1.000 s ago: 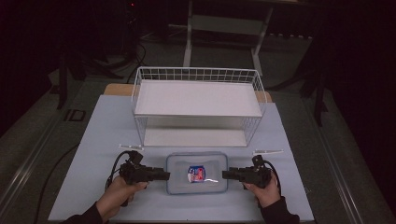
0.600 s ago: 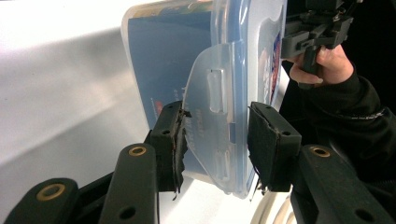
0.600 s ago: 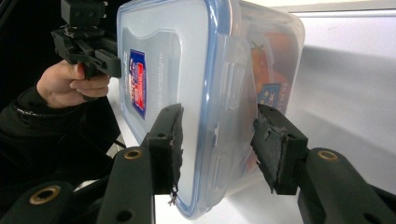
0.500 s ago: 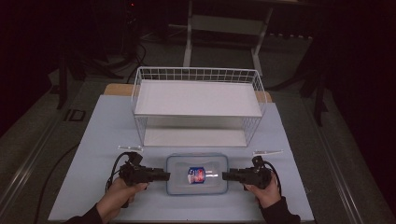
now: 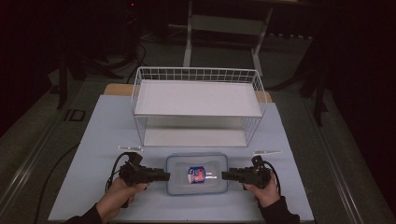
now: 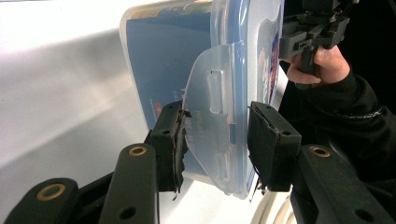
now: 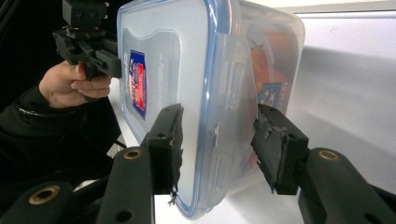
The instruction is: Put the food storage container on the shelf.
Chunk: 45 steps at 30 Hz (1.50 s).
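Two black grippers, left (image 5: 163, 176) and right (image 5: 227, 175), jaws parted, flank a clear blue-rimmed lidded plastic container (image 5: 197, 174) lying on the white table (image 5: 93, 140) before a white wire rack (image 5: 198, 105).

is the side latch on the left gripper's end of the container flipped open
Yes: in the left gripper view the clear latch flap swings out from the container lid edge, lying between the left gripper jaws.

Dark lab: stands (image 5: 224, 28), cables (image 5: 135, 51).
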Each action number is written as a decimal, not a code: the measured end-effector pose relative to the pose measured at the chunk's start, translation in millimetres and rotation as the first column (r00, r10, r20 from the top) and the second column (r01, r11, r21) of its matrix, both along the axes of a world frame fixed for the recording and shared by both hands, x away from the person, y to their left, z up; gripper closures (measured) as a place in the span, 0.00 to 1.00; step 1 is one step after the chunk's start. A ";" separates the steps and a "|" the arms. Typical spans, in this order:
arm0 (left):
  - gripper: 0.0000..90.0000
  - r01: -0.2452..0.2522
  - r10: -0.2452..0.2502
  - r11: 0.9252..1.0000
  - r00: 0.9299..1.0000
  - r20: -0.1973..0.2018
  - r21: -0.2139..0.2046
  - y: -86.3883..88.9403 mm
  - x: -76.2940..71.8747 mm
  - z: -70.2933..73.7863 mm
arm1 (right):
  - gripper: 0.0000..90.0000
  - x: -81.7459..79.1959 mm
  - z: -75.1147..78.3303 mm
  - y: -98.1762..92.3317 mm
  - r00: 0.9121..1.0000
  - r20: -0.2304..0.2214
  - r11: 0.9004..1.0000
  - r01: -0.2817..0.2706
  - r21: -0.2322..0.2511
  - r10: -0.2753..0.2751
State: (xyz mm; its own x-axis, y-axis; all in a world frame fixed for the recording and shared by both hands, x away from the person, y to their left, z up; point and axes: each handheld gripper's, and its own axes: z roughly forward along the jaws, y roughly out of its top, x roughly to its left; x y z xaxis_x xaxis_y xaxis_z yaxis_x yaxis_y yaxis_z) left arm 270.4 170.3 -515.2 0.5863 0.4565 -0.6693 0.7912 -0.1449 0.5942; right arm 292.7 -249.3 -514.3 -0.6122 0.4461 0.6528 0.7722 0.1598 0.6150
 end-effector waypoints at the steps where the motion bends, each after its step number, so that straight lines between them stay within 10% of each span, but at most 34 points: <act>1: 0.63 0.002 -0.002 1.000 1.000 0.001 0.004 -0.1 -0.2 0.5 | 0.60 0.2 -1.2 -0.9 1.000 -0.010 1.000 0.003 0.014 -0.003; 17: 0.64 -0.025 0.025 1.000 0.998 0.054 0.004 -6.8 3.8 18.5 | 0.61 -0.1 14.7 -4.0 0.999 0.035 1.000 0.030 0.003 -0.030; 45: 0.63 -0.123 0.125 0.992 0.983 0.133 -0.025 -14.2 53.0 34.3 | 0.58 52.9 40.8 -2.8 0.988 0.120 0.995 0.103 -0.018 -0.100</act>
State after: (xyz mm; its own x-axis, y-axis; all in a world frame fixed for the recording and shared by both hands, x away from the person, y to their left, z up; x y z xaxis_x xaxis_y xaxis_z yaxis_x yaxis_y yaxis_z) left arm 323.3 156.1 -480.9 0.6106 0.5204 -0.5970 0.7156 -0.0397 0.6973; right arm 345.6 -252.1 -473.5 -0.6354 0.5245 0.5666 0.7070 0.1003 0.7000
